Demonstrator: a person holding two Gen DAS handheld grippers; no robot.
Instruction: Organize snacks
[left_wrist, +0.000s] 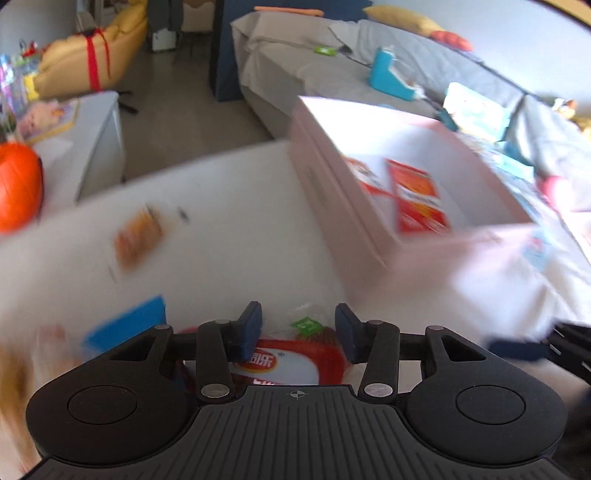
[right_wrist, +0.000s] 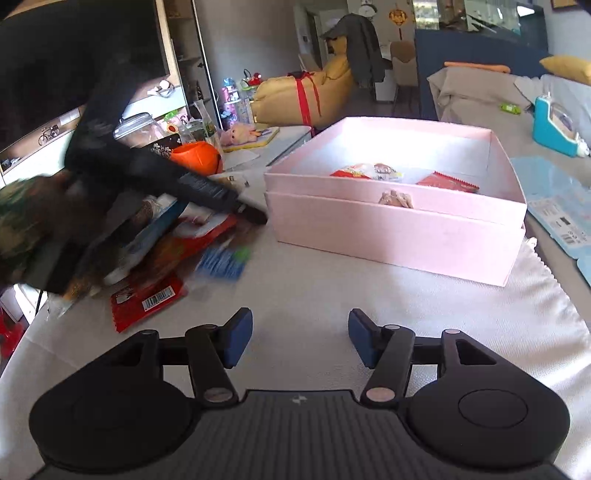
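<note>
- Right wrist view: pink box (right_wrist: 395, 221) holds few snacks; snack pile (right_wrist: 155, 258) remains left on counter (right_wrist: 332, 295).
- My left hand-held gripper (left_wrist: 298, 332) is released over a red packet (left_wrist: 291, 358); right hand-held gripper (right_wrist: 300, 341) released, empty.

Left gripper (left_wrist: 298, 334): matte black body, ribbed top plate with small crosshair mark, two round black discs at either side, linkage bars pinned with silver rivets, blue rubber pads (left_wrist: 250, 329) on fingers. Right gripper (right_wrist: 300, 341): same build, black ribbed plate with faint pale mark, silver and copper-toned rivets, dark blue pads (right_wrist: 236, 341). In right wrist view, camouflage-pattern sleeve (right_wrist: 16, 221) in green and brown, blurred, at far left.
</note>
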